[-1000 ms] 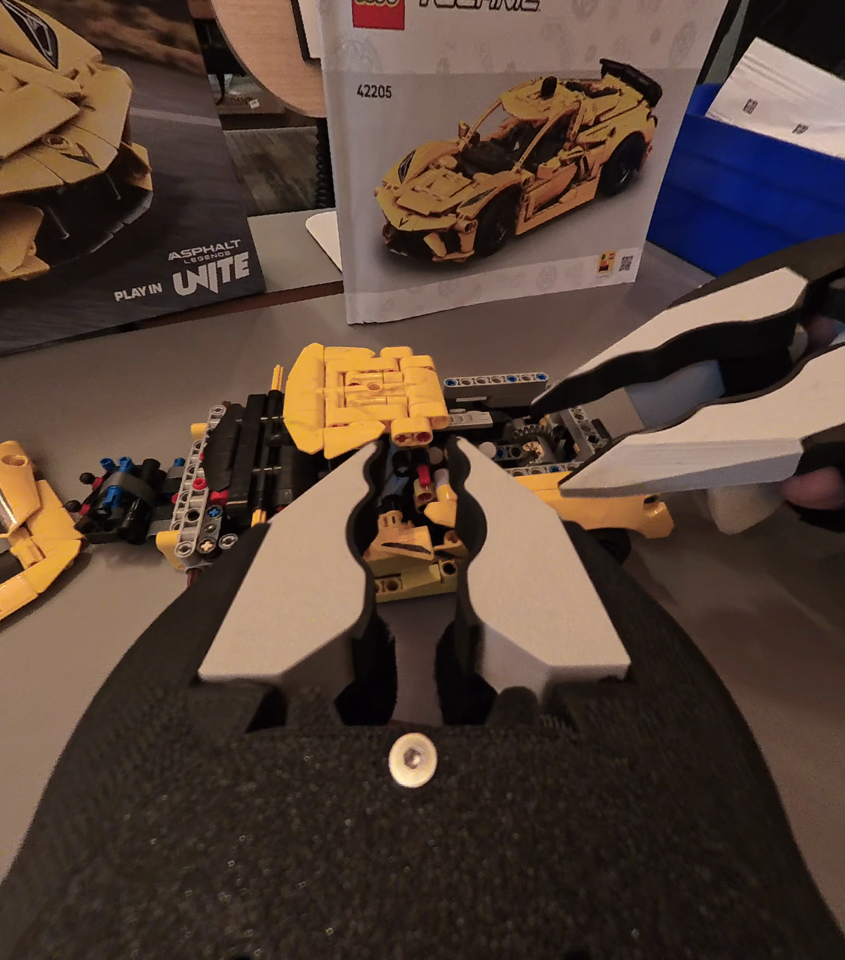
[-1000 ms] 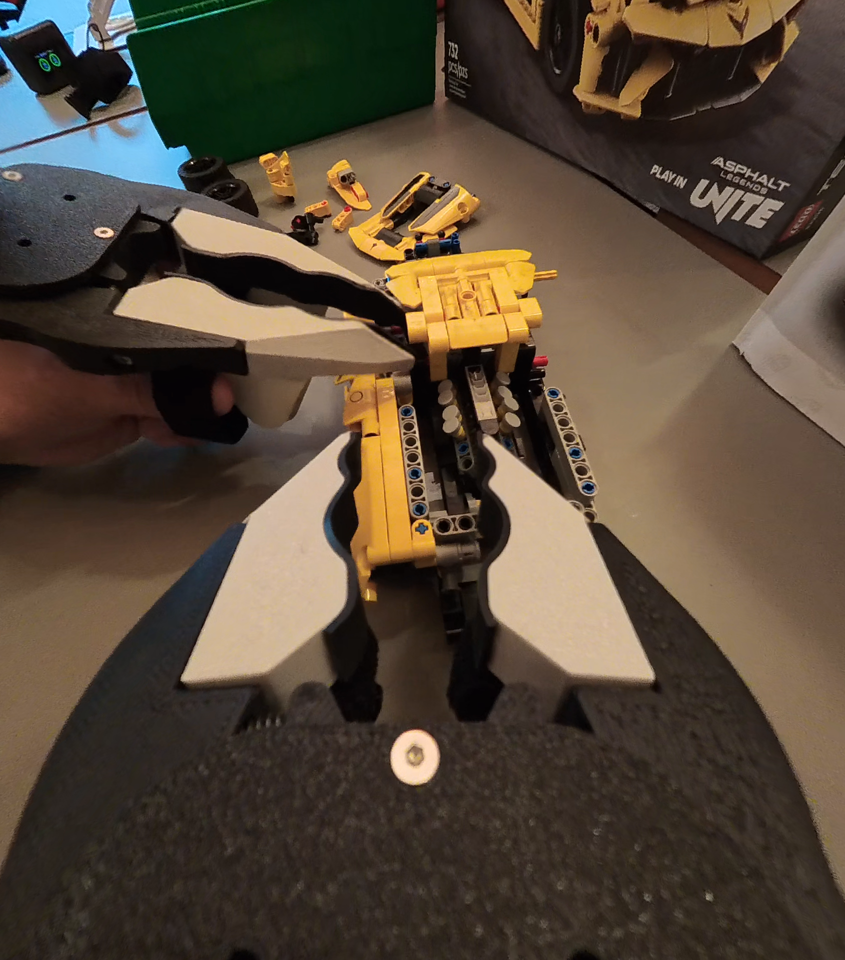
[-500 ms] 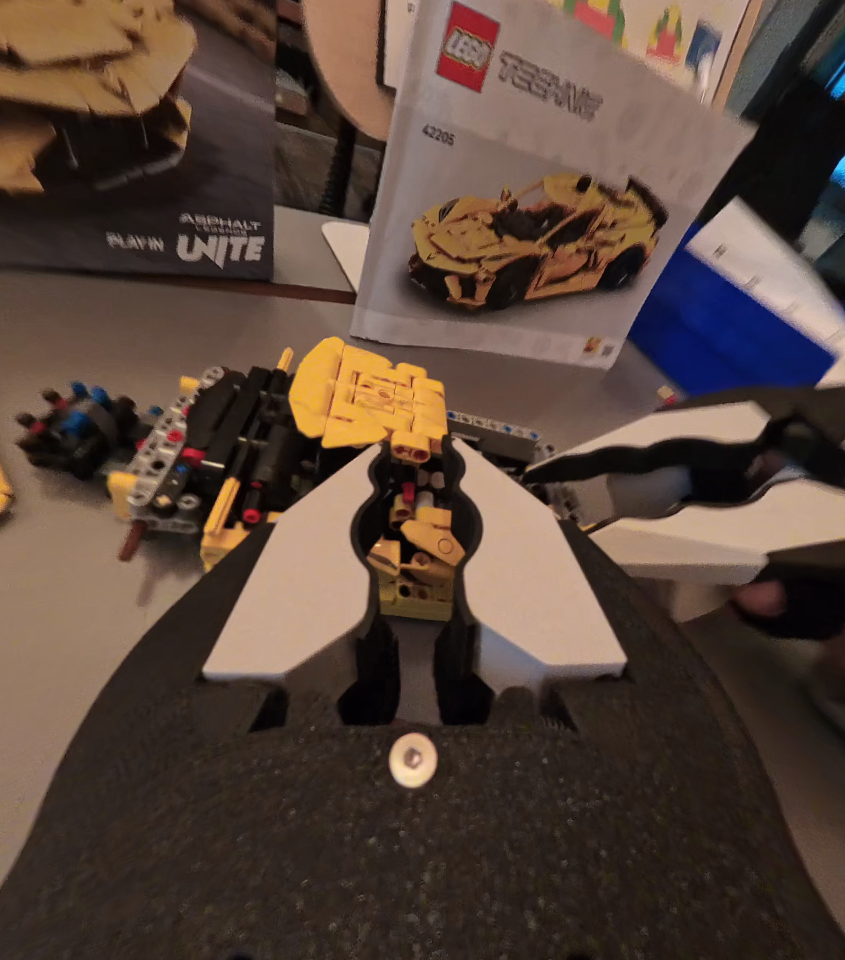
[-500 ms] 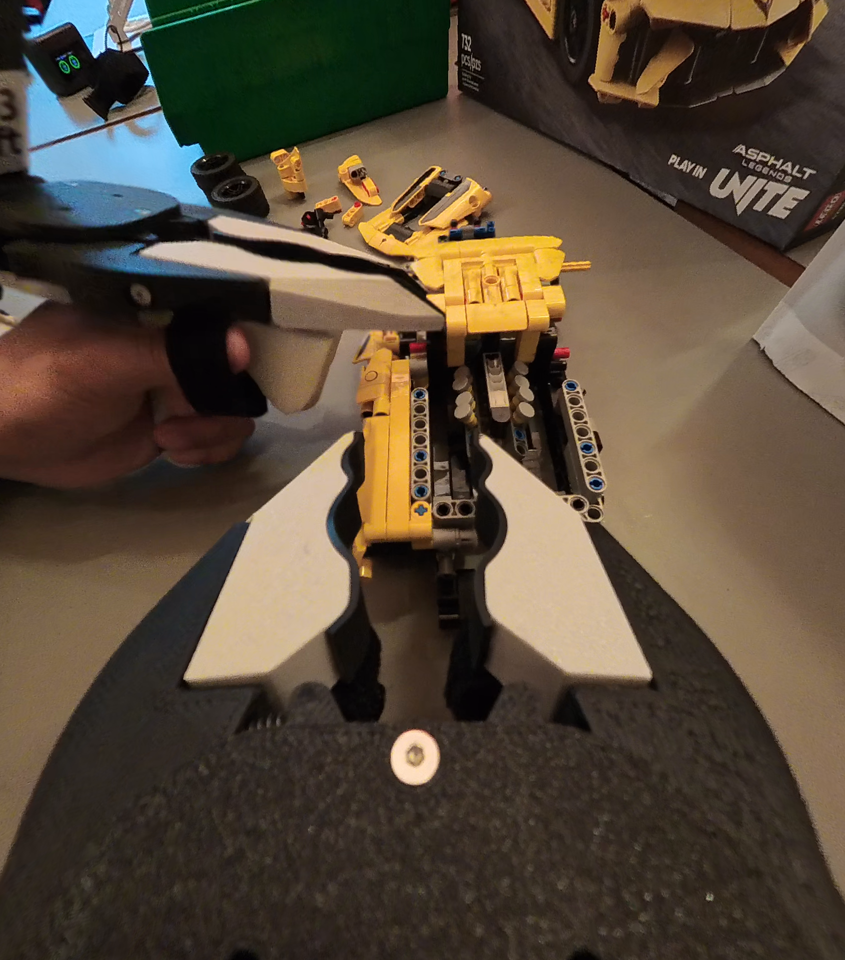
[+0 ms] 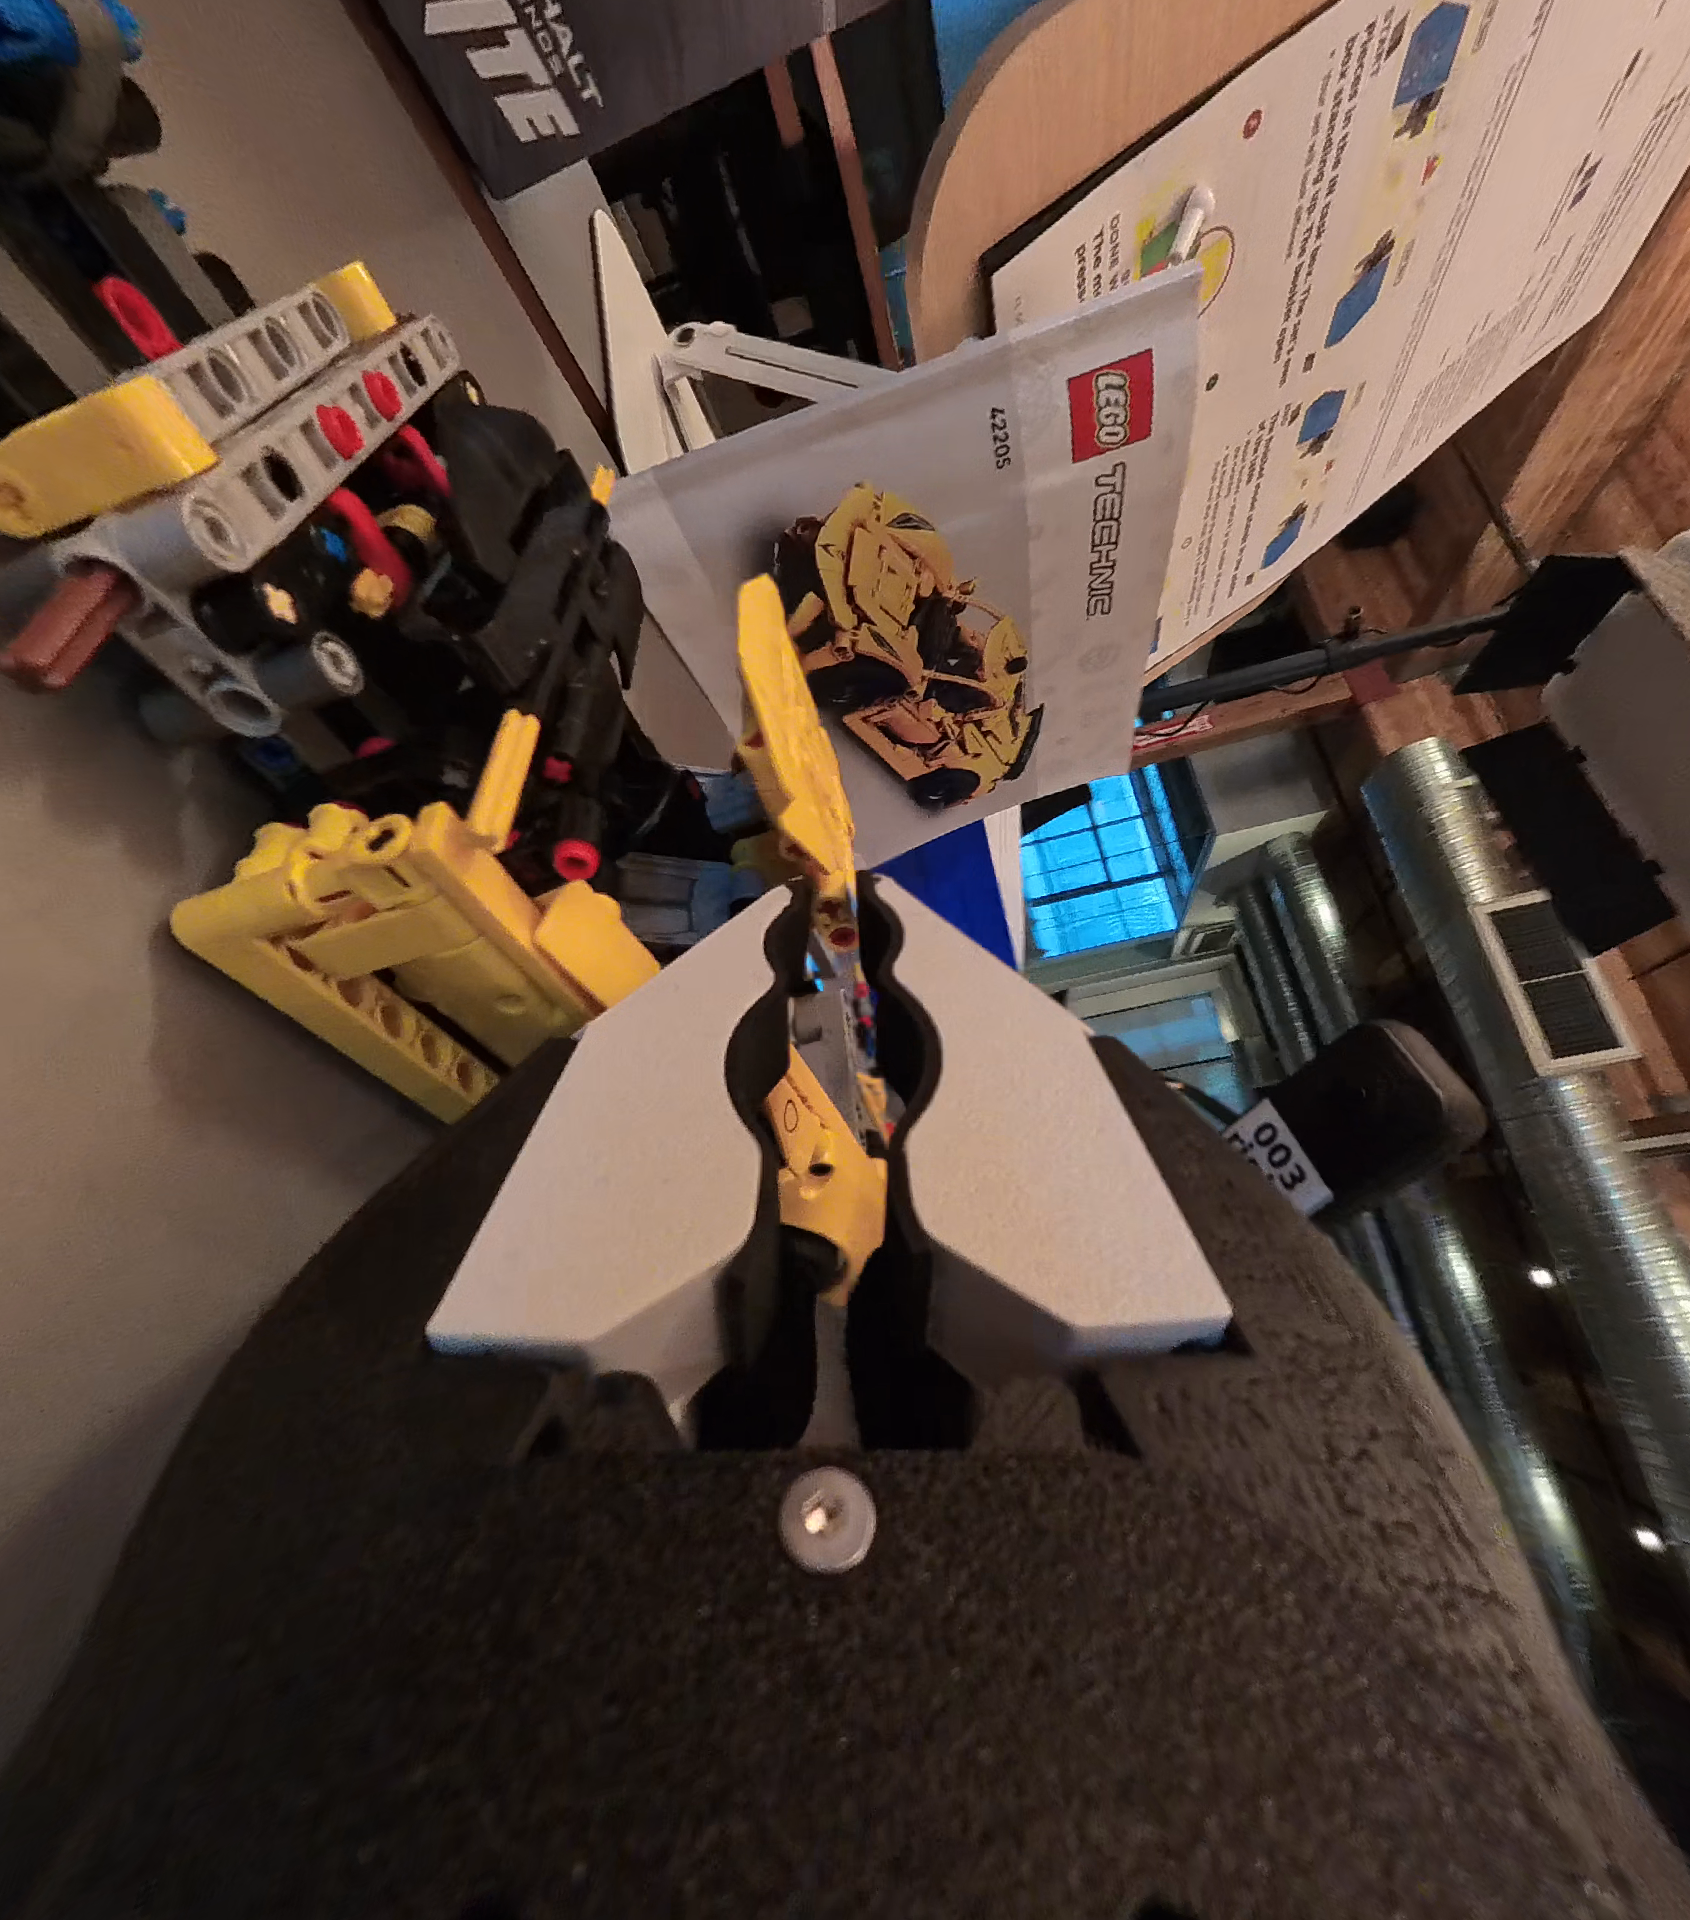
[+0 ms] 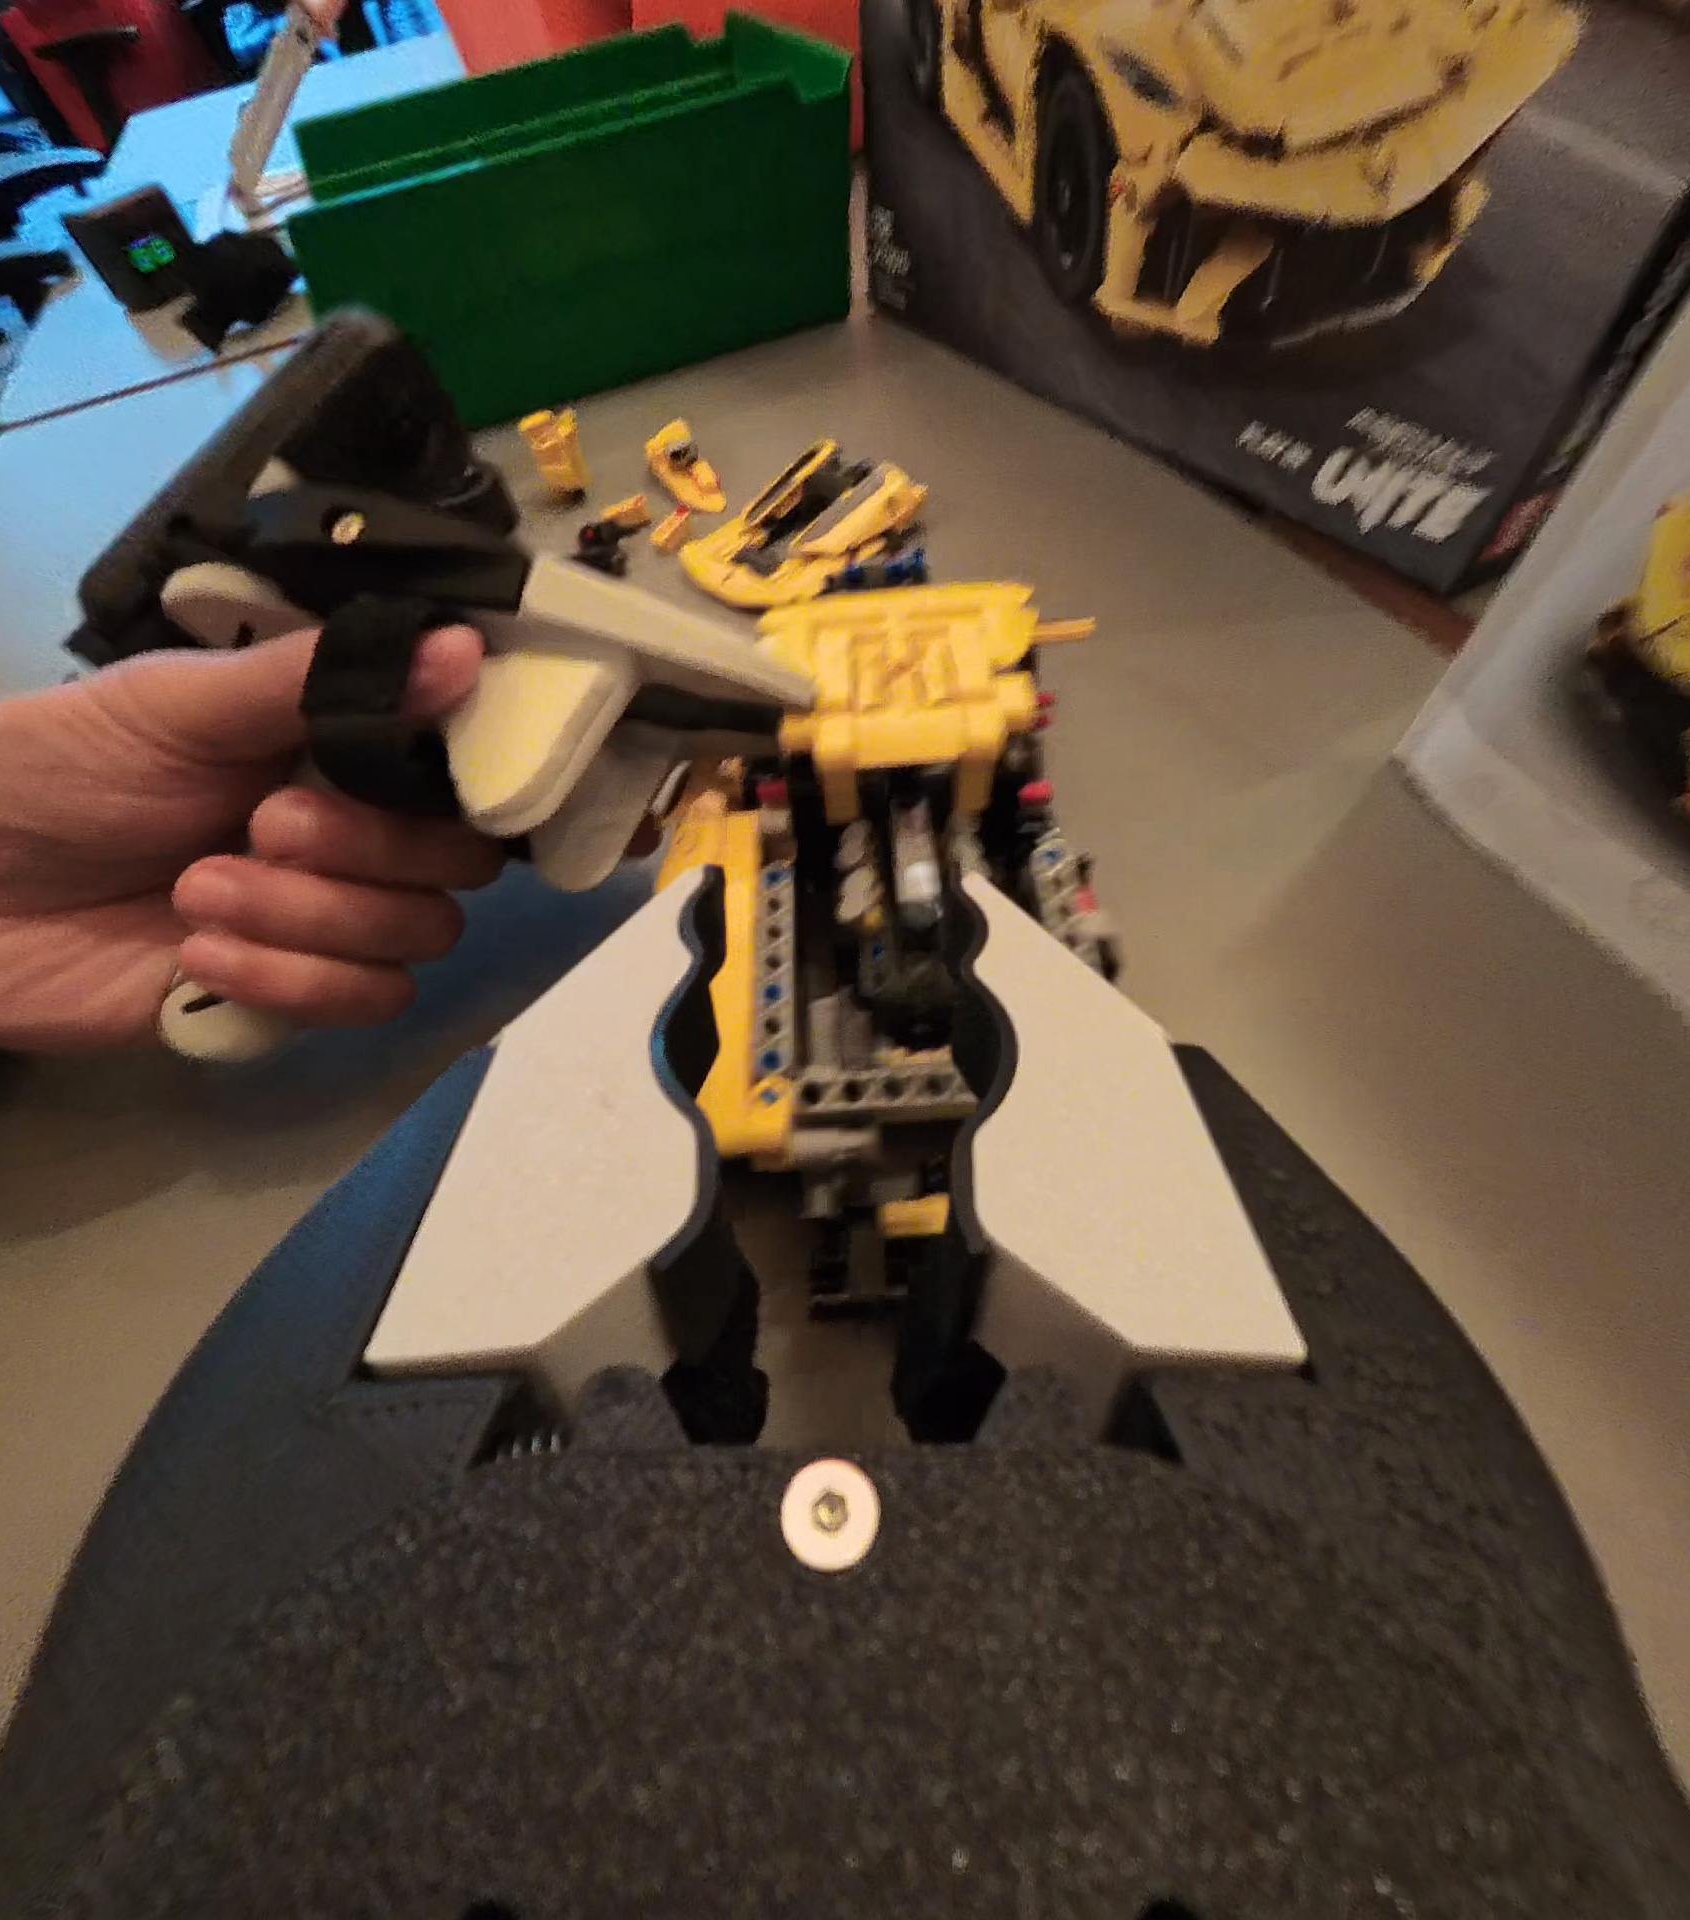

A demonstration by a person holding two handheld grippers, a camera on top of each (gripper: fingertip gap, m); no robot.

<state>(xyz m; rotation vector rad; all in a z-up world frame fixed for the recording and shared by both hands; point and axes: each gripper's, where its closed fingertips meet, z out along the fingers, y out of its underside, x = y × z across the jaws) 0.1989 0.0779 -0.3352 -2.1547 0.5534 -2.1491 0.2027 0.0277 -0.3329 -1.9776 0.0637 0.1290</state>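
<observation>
A partly built yellow, black and grey brick car chassis (image 6: 882,935) lies on the grey table (image 6: 1236,1143). My right gripper (image 6: 836,904) is shut on its near end, one finger on the yellow side beam, the other on the black side. My left gripper (image 5: 825,909) is rolled onto its side and shut on the edge of the yellow roof panel (image 5: 789,748). The right wrist view shows the left gripper (image 6: 779,691), held by a hand (image 6: 145,831), pinching that panel (image 6: 914,665) above the far end of the chassis. The chassis (image 5: 301,540) is on the left of the left wrist view.
A green bin (image 6: 571,229) and the dark set box (image 6: 1340,260) stand at the back. Loose yellow parts (image 6: 799,520) lie before the bin. An instruction booklet (image 5: 924,582) stands on a holder. A blue bin (image 5: 955,904) is behind the gripper tips. One gripper's finger ends stand about 6 cm off the other's.
My left gripper has rolled about a quarter turn with the yellow panel in it, and the panel now stands raised over the chassis. The right gripper has kept its hold.
</observation>
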